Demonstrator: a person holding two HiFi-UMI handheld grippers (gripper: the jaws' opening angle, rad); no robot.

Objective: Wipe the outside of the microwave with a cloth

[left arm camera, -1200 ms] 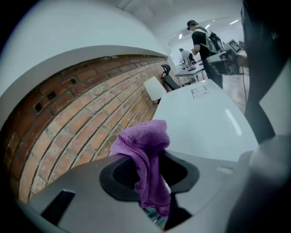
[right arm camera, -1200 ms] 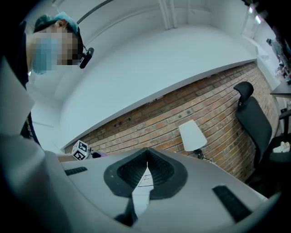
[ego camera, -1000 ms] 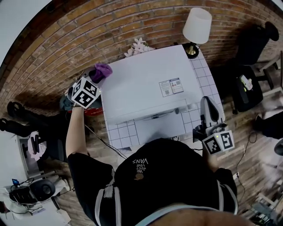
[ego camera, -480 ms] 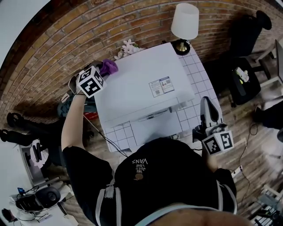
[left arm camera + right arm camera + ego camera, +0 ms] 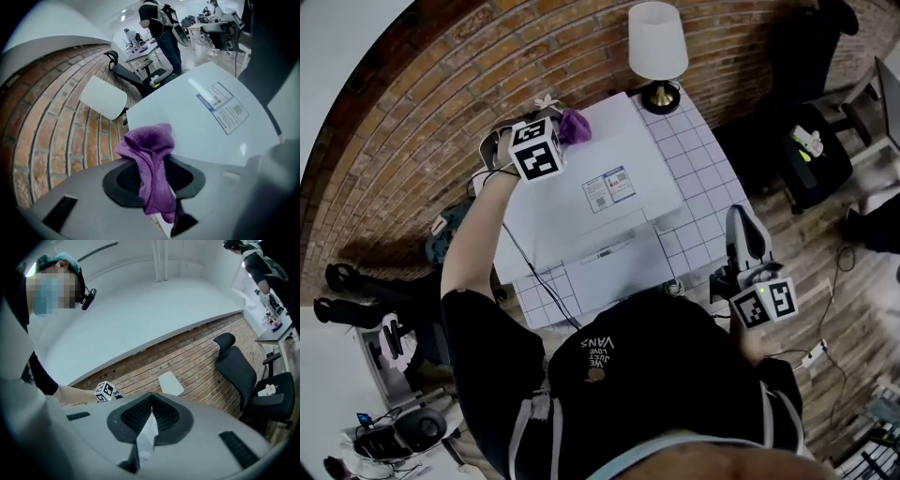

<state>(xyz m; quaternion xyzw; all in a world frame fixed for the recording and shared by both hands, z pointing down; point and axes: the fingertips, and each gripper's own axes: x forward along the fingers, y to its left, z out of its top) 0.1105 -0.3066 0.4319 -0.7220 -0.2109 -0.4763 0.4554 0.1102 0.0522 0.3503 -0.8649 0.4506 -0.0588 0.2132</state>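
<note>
The white microwave (image 5: 572,202) stands on a tiled table (image 5: 694,150), with a printed label (image 5: 608,188) on its top. My left gripper (image 5: 565,128) is shut on a purple cloth (image 5: 575,124), which rests on the top near the back edge by the brick wall. In the left gripper view the cloth (image 5: 150,154) hangs bunched between the jaws of the left gripper (image 5: 154,180) over the microwave top (image 5: 187,122). My right gripper (image 5: 742,217) stays off the table's right front corner, away from the microwave. In its own view the right gripper (image 5: 150,416) is shut, aimed up at the wall.
A table lamp (image 5: 657,42) with a white shade stands on the table's back right corner. A pale flower ornament (image 5: 546,100) sits behind the microwave. A black office chair (image 5: 811,150) is to the right. Cables and gear lie on the floor at left (image 5: 394,337).
My left gripper has carried the purple cloth from the microwave's back left corner rightward along the back edge of the top. The right gripper has stayed put.
</note>
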